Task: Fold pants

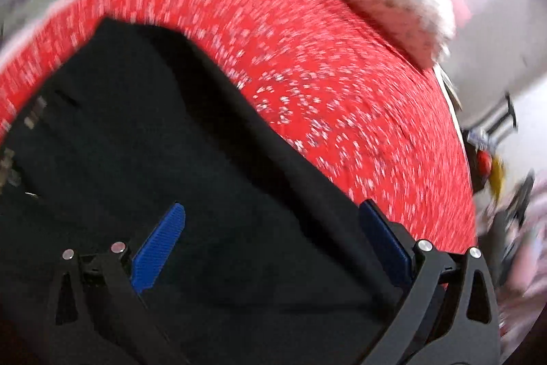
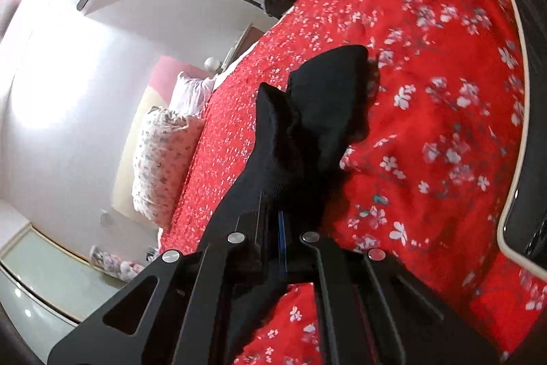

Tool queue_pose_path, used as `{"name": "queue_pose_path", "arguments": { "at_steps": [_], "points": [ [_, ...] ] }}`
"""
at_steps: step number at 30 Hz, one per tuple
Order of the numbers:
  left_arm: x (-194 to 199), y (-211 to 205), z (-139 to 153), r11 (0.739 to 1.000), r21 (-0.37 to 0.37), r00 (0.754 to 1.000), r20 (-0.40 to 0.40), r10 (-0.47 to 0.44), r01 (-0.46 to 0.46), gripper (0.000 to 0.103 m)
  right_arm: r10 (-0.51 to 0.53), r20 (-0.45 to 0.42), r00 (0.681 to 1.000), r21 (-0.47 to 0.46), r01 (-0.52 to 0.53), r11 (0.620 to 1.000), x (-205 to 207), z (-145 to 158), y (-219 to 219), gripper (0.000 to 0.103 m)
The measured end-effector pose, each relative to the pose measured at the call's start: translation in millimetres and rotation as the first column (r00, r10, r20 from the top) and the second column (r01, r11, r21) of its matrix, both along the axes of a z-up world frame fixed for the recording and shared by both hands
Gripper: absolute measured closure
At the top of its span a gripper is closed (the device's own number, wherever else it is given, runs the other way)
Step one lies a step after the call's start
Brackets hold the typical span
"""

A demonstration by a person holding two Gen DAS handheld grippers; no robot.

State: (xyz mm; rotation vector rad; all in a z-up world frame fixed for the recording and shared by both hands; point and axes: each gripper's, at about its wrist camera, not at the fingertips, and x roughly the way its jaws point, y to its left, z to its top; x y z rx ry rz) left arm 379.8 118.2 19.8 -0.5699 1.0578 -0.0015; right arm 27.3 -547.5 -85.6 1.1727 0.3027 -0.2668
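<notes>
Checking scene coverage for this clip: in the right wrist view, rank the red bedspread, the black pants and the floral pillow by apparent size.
1. red bedspread, by far.
2. black pants, though nearness to the camera inflates them.
3. floral pillow, farther away, so real size unsure.

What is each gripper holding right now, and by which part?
The right gripper is shut on a bunched fold of the black pants; which part of them cannot be told. The left gripper is open over the pants, holding nothing.

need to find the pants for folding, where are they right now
The black pants lie on the red floral bedspread under the open left gripper; in the right wrist view, a bunch of them is pinched in the right gripper.
</notes>
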Motion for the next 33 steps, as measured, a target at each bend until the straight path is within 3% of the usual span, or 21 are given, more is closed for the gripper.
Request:
{"name": "queue_pose_path", "arguments": {
  "at_steps": [3, 7, 10, 12, 14, 16, 17, 18, 27, 33],
  "points": [
    [24.2, 10.6, -17.9, 0.997, -0.016, 0.996, -0.050, 0.078, -0.079, 0.002, 0.014, -0.007, 1.000, -0.049, -0.014, 0.999, 3.3, 2.1, 0.6, 0.099],
    [51.2, 17.7, -30.1, 0.987, 0.025, 0.983, -0.092, 0.160, -0.158, 0.002, 0.036, -0.018, 0.999, -0.102, -0.038, 0.994, 4.0, 4.5, 2.0, 0.099],
    [65.3, 23.6, -37.0, 0.979, 0.028, 0.974, -0.100, 0.205, -0.203, 0.008, 0.043, -0.018, 0.999, -0.112, -0.045, 0.993, 3.5, 4.2, 1.5, 0.099],
    [74.2, 25.0, -47.3, 0.975, 0.064, 0.966, -0.139, 0.220, -0.213, 0.028, 0.044, -0.018, 0.999, -0.114, -0.046, 0.992, 4.4, 3.5, 1.9, 0.099],
    [77.2, 26.8, -52.5, 0.970, 0.105, 0.961, -0.147, 0.235, -0.221, 0.040, 0.047, -0.020, 0.999, -0.121, -0.049, 0.991, 5.6, 3.3, 2.2, 0.099],
    [71.0, 31.3, -50.2, 0.971, 0.069, 0.967, -0.098, 0.235, -0.229, 0.065, 0.047, -0.020, 0.999, -0.122, -0.050, 0.991, 6.0, 3.0, 2.2, 0.099],
    [67.4, 33.7, -50.3, 0.978, -0.001, 0.975, -0.073, 0.208, -0.209, 0.094, 0.047, -0.019, 0.999, -0.121, -0.049, 0.991, 5.7, 3.2, 2.4, 0.099],
    [61.4, 37.2, -49.1, 0.977, -0.053, 0.977, -0.059, 0.203, -0.207, 0.096, 0.047, -0.019, 0.999, -0.122, -0.049, 0.991, 5.9, 3.0, 2.4, 0.099],
    [7.7, 40.8, -6.2, 0.979, -0.028, 0.977, 0.062, 0.206, -0.204, 0.097, 0.038, -0.020, 0.999, -0.120, -0.041, 0.992, 2.8, 7.2, 0.5, 0.099],
    [-45.1, 41.8, 32.5, 0.990, -0.004, 0.977, 0.163, 0.139, -0.141, 0.097, 0.066, 0.009, 0.998, -0.095, -0.065, 0.993, 12.1, 29.1, -11.2, 0.099]
  ]
}}
